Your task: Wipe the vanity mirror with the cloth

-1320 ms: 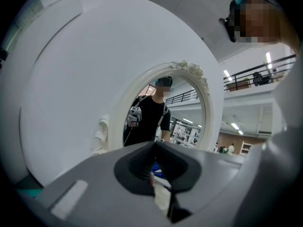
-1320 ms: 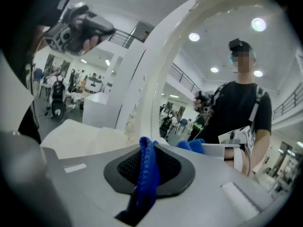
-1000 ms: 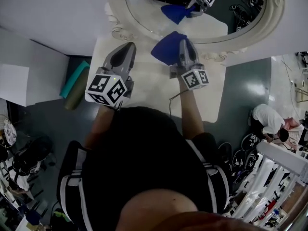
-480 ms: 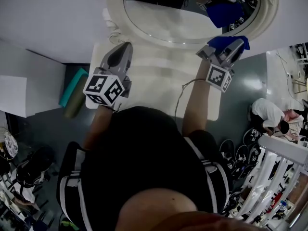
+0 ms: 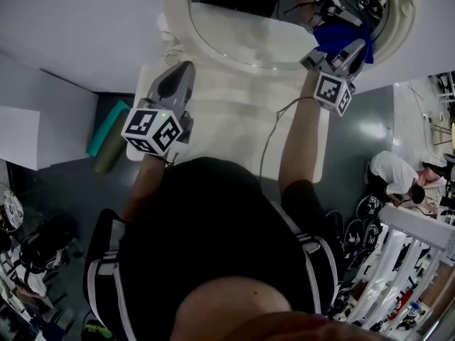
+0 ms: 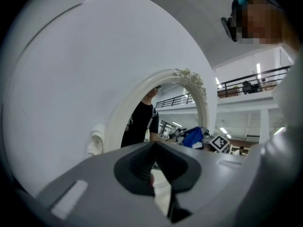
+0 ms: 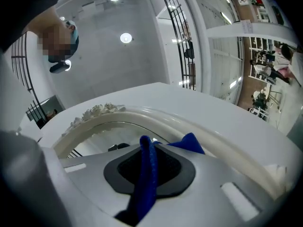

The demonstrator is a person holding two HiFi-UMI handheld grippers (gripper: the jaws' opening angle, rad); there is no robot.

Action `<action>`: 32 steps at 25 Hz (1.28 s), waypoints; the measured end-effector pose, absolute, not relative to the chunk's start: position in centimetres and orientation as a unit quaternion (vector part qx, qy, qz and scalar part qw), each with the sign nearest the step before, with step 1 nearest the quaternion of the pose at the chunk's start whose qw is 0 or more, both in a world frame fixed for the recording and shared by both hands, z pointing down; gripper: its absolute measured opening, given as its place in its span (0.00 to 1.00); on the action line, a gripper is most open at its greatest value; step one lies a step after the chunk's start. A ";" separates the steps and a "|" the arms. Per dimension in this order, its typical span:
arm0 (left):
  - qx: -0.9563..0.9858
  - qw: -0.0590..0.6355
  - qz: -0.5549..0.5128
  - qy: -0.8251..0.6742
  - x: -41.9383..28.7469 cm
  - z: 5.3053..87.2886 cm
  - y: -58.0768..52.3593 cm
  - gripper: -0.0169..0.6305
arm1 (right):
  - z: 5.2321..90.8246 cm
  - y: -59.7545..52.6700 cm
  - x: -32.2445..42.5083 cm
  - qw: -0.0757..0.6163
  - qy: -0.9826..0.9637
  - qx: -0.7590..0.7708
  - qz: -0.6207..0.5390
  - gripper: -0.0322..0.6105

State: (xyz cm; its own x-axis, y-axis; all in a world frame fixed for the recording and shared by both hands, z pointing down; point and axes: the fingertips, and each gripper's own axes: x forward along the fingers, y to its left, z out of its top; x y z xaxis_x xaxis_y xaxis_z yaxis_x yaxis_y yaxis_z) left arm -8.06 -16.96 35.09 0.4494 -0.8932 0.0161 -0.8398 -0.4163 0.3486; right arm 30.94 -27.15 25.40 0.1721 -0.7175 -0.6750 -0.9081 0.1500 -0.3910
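Observation:
The oval vanity mirror (image 5: 284,27) in a cream carved frame (image 5: 178,30) stands at the back of the white tabletop (image 5: 234,112). My right gripper (image 5: 355,48) is shut on the blue cloth (image 5: 347,35) and holds it against the mirror's right edge; the mirror shows their reflection. The right gripper view has the cloth (image 7: 147,174) pinched between the jaws, with the frame (image 7: 142,115) just ahead. My left gripper (image 5: 178,77) hovers over the table's left part, shut and holding nothing, pointing at the mirror (image 6: 156,122).
A white wall (image 5: 78,27) lies behind the mirror. A teal roll (image 5: 106,123) rests on the floor left of the table. A thin cable (image 5: 270,141) trails from the right gripper across the tabletop. Another person (image 5: 398,176) crouches at the right by white racks.
My right gripper has carried the cloth from the tabletop's middle out to the right and up onto the mirror's right edge. The left gripper has stayed almost still.

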 end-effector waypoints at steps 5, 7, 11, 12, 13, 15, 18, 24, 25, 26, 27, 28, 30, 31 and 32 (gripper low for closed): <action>0.834 0.159 -0.087 -0.521 -8.0 35.2 -16.9 0.04 | 23.8 -27.4 30.8 0.403 0.649 -0.634 0.124 0.10; 0.834 0.162 -0.088 -0.521 -7.8 35.3 -16.9 0.04 | 22.9 -27.5 30.5 0.381 0.662 -0.632 0.130 0.10; 0.834 0.168 -0.089 -0.518 -7.5 35.6 -16.8 0.04 | 20.8 -27.5 29.7 0.347 0.677 -0.632 0.146 0.10; 0.834 0.168 -0.089 -0.518 -7.4 35.7 -16.8 0.04 | 20.2 -27.6 29.5 0.342 0.679 -0.632 0.150 0.10; 0.835 0.168 -0.090 -0.517 -7.3 35.7 -16.8 0.04 | 19.6 -27.7 29.4 0.339 0.680 -0.632 0.154 0.10; 0.835 0.168 -0.091 -0.516 -7.2 35.8 -16.8 0.04 | 18.4 -27.8 29.0 0.332 0.682 -0.632 0.160 0.10; 0.835 0.169 -0.092 -0.515 -7.0 35.9 -16.8 0.04 | 17.2 -27.9 28.5 0.320 0.686 -0.632 0.164 0.10; 0.835 0.171 -0.093 -0.514 -6.8 36.0 -16.8 0.04 | 15.2 -28.2 26.9 0.277 0.702 -0.627 0.191 0.10; 0.835 0.171 -0.094 -0.514 -6.8 36.0 -16.8 0.04 | 14.8 -28.2 26.6 0.268 0.705 -0.626 0.199 0.10; 0.835 0.172 -0.094 -0.513 -6.8 36.1 -16.8 0.04 | 14.4 -28.3 26.2 0.258 0.708 -0.625 0.207 0.10; 0.836 0.172 -0.094 -0.513 -6.7 36.1 -16.8 0.04 | 14.1 -28.3 25.8 0.246 0.710 -0.624 0.215 0.10; 0.836 0.173 -0.094 -0.512 -6.7 36.2 -16.8 0.04 | 13.9 -28.3 25.5 0.233 0.712 -0.623 0.223 0.10; 0.837 0.175 -0.092 -0.510 -6.6 36.4 -16.8 0.04 | 13.3 -28.4 24.6 0.202 0.718 -0.620 0.245 0.10; 0.838 0.176 -0.091 -0.509 -6.6 36.4 -16.8 0.04 | 13.0 -28.4 24.1 0.185 0.720 -0.617 0.258 0.10; 0.839 0.177 -0.090 -0.507 -6.5 36.4 -16.8 0.04 | 12.6 -28.4 23.5 0.167 0.722 -0.614 0.272 0.10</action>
